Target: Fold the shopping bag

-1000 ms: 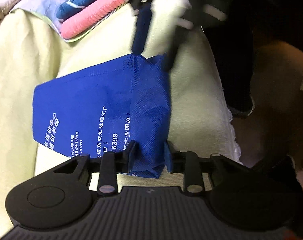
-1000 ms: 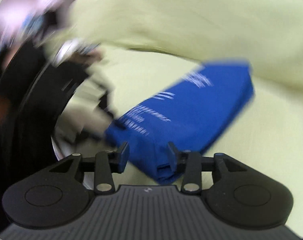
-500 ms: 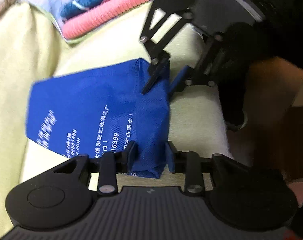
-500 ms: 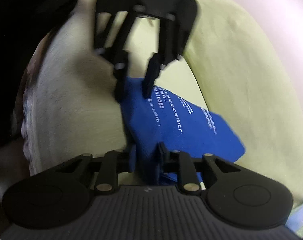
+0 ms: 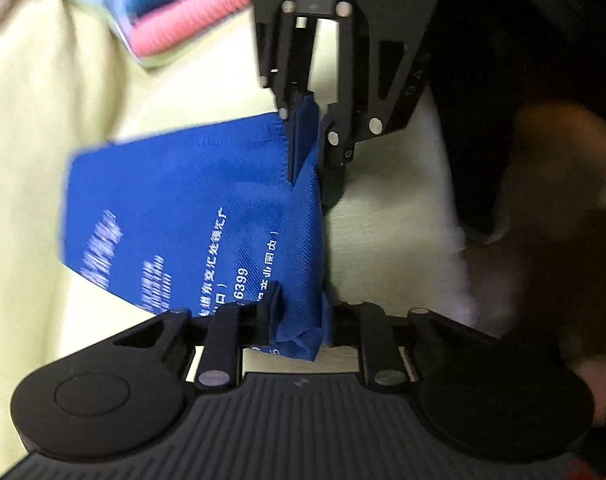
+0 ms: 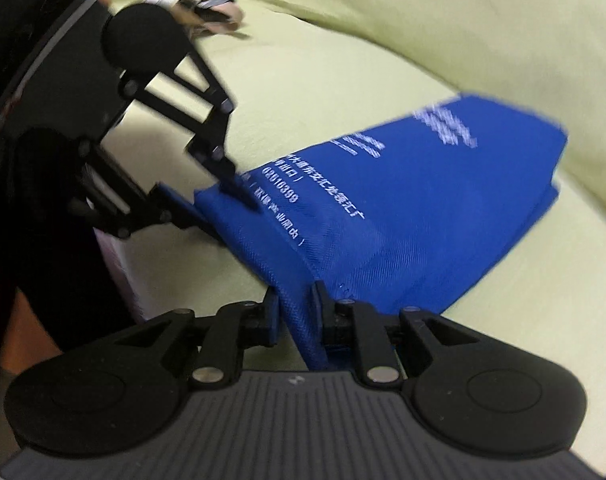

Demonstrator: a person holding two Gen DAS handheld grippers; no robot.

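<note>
Each camera sits just behind its own gripper and looks forward along the fingers at close range. The left wrist view faces the right gripper [image 5: 311, 148] head-on across the bag [image 5: 191, 216]. The right wrist view faces the left gripper [image 6: 219, 208] obliquely, at its upper left. Both views share the bag, the opposing gripper and the yellow-green cover [image 6: 383, 40].

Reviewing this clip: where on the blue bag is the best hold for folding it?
The doubled edge of the blue bag, at its two ends, approached from the open side off the cushion. That edge stands up in a ridge; the rest lies flat.
</note>
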